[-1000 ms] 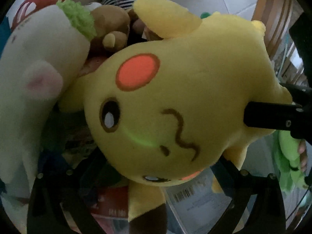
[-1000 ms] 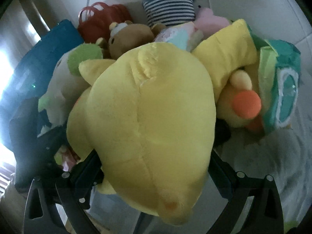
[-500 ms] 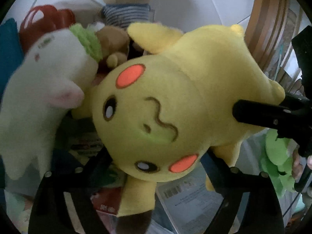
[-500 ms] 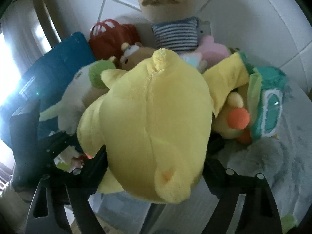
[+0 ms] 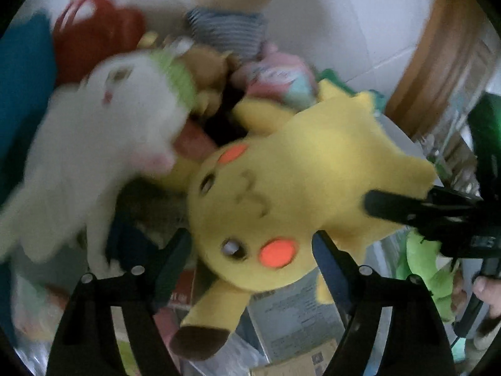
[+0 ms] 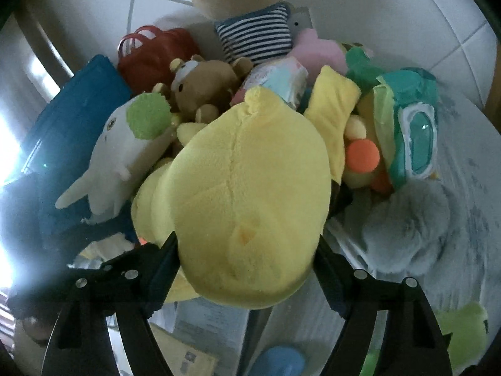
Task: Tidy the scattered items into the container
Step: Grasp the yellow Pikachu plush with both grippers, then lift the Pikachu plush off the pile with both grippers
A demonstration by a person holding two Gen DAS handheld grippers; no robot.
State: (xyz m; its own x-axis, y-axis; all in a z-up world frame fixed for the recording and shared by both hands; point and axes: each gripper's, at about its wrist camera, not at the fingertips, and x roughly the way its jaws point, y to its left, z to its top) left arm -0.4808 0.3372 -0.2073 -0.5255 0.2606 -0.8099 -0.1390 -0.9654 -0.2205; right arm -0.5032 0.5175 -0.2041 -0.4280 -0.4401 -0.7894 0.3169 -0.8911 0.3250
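Observation:
A big yellow Pikachu plush (image 5: 281, 194) hangs upside down between both grippers. My left gripper (image 5: 250, 250) is shut on its head, one finger on each side. My right gripper (image 6: 247, 253) is shut on its body (image 6: 244, 188), seen from the back; one right finger (image 5: 394, 206) shows in the left wrist view pressing its side. Below lies a pile of plush toys: a white one with a green tuft (image 6: 122, 144), a brown bear (image 6: 200, 84), a striped-shirt doll (image 6: 253, 37).
A red bag (image 6: 156, 53) and a blue case (image 6: 72, 112) sit left of the pile. A yellow duck plush with teal goggles (image 6: 404, 125) and a grey fluffy one (image 6: 407, 225) lie right. Cardboard boxes with labels (image 5: 294, 313) are below. A wooden post (image 5: 432, 62) stands right.
Both grippers have drawn back and up with the Pikachu, so it looks smaller and more of the pile shows. The left wrist view is blurred by motion.

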